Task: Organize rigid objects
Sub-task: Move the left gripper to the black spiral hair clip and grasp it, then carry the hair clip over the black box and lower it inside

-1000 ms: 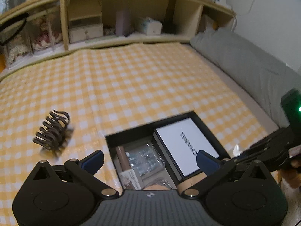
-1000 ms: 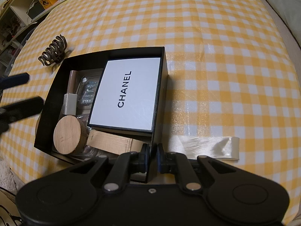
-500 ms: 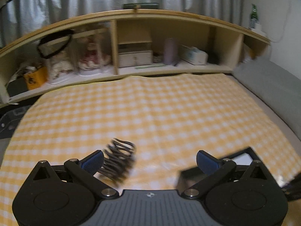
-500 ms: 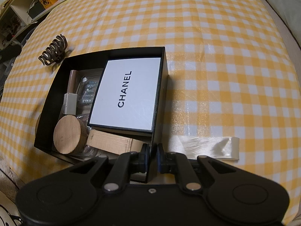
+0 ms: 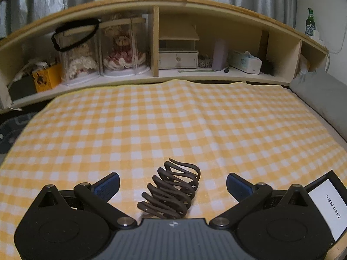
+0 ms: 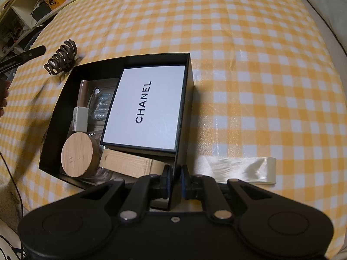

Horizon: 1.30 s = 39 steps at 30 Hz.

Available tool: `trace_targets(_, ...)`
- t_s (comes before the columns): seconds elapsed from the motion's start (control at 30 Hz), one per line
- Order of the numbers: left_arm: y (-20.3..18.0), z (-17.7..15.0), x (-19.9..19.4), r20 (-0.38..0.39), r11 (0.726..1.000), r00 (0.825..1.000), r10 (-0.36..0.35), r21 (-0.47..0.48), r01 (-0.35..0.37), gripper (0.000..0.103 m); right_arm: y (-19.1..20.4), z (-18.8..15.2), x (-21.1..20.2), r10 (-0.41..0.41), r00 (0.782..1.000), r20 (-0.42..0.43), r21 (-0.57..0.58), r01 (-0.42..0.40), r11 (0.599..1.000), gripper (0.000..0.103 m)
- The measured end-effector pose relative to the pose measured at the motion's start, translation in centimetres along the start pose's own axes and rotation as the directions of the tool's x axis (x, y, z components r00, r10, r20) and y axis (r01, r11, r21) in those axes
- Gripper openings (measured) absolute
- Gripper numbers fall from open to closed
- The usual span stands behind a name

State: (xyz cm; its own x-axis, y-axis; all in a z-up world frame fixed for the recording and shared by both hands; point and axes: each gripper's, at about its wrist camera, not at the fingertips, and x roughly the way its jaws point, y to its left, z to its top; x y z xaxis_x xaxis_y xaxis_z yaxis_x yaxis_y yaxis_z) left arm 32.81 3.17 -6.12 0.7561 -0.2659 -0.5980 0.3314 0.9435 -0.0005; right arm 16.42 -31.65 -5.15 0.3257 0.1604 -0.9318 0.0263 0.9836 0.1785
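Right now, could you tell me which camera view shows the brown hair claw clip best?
The left wrist view: the brown hair claw clip lies close and centred between the open left tongs, every tooth distinct. In the right wrist view it is small, near the left edge, beside the black box.

left wrist looks low toward shelves; right wrist looks steeply down (both see hair claw point(image 5: 171, 189)).

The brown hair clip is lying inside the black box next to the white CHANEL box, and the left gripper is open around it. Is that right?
Not quite. The brown hair clip is lying on the yellow checked cloth, outside the black box, as the right wrist view shows. The rest holds: the left gripper is open around it.
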Motion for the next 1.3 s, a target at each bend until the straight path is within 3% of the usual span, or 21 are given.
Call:
trace_targets(0.17,-0.1,0.2,2.5,-0.010,0.997,0.998,-0.056,0.054,0.056,0.103,0.0,0.0,0.0,0.000,1.000,0.001,0.000,0.000,1.000,0.010)
trace_targets(0.3,-0.2,0.3,4.1,-0.040,0.994,0.995,-0.094,0.042,0.096,0.103,0.0,0.0,0.0,0.000,1.000,0.000,0.002,0.000,1.000,0.010)
trace_targets(0.4,-0.7,0.3,4.7,-0.078,0.989,0.991,-0.112,0.086,0.118,0.090,0.0,0.0,0.1,0.001,1.000,-0.001,0.002,-0.001,1.000,0.010)
trace_targets(0.53,-1.7,0.2,5.2,-0.116,0.980,0.991,-0.065,0.179,0.085,0.077,0.2,-0.1,0.1,-0.001,1.000,-0.004,0.006,0.001,1.000,0.010)
trace_targets(0.67,-1.4,0.6,5.1,-0.144,0.983,0.989,-0.028,0.173,0.053,0.058,0.3,-0.2,0.2,-0.001,1.000,-0.004,0.005,0.001,1.000,0.010)
trace_targets(0.73,-1.1,1.0,5.2,-0.177,0.984,0.984,-0.001,0.174,0.033,0.055,0.4,-0.2,0.2,-0.001,1.000,-0.004,0.006,0.001,1.000,0.010)
trace_targets(0.93,-1.6,1.0,5.2,-0.176,0.978,0.984,0.030,0.208,0.007,0.057,0.5,-0.2,0.3,-0.001,1.000,-0.004,0.005,0.001,1.000,0.010)
trace_targets(1.07,-1.5,0.8,5.6,-0.153,0.979,0.987,0.050,0.205,-0.018,0.070,0.5,-0.2,0.3,-0.001,1.000,-0.005,0.006,0.001,1.000,0.010)
trace_targets(1.3,-0.2,0.8,5.7,-0.182,0.993,0.983,-0.002,0.115,0.023,0.067,0.6,-0.3,0.3,-0.001,1.000,-0.005,0.006,0.001,1.000,0.010)
